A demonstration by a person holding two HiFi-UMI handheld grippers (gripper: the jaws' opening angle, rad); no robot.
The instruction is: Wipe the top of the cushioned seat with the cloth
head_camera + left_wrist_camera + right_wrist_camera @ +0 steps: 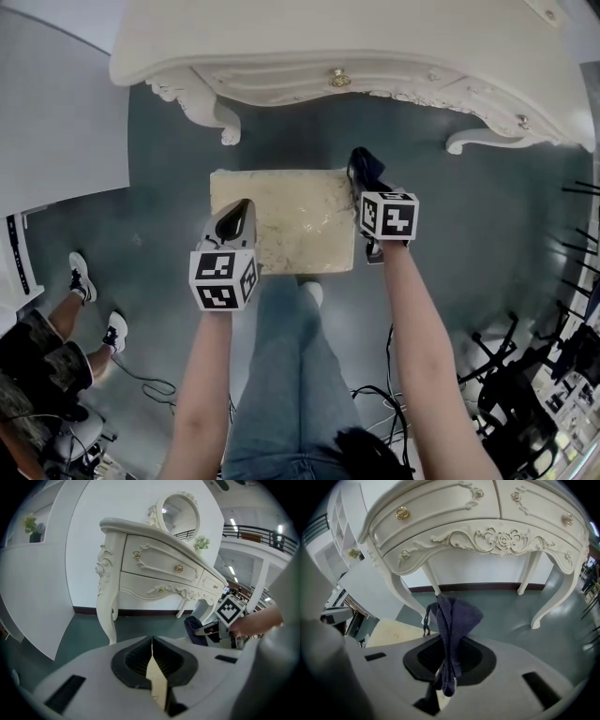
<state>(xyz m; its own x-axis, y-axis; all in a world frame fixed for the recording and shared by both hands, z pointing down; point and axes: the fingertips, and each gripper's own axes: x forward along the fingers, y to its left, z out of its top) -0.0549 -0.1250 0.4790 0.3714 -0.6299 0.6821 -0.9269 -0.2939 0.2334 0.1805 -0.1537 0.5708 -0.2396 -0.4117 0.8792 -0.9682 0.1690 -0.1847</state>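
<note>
- Now my right gripper [369,190] is clenched on the cloth [364,167], which is bunched at its tip.
- The seat [291,220] lies just to its left and below.
- I'd press the cloth flat, then sweep left in overlapping passes.
- My left gripper [236,221], closed on nothing, hangs over the seat; I'd move it clear.
</note>
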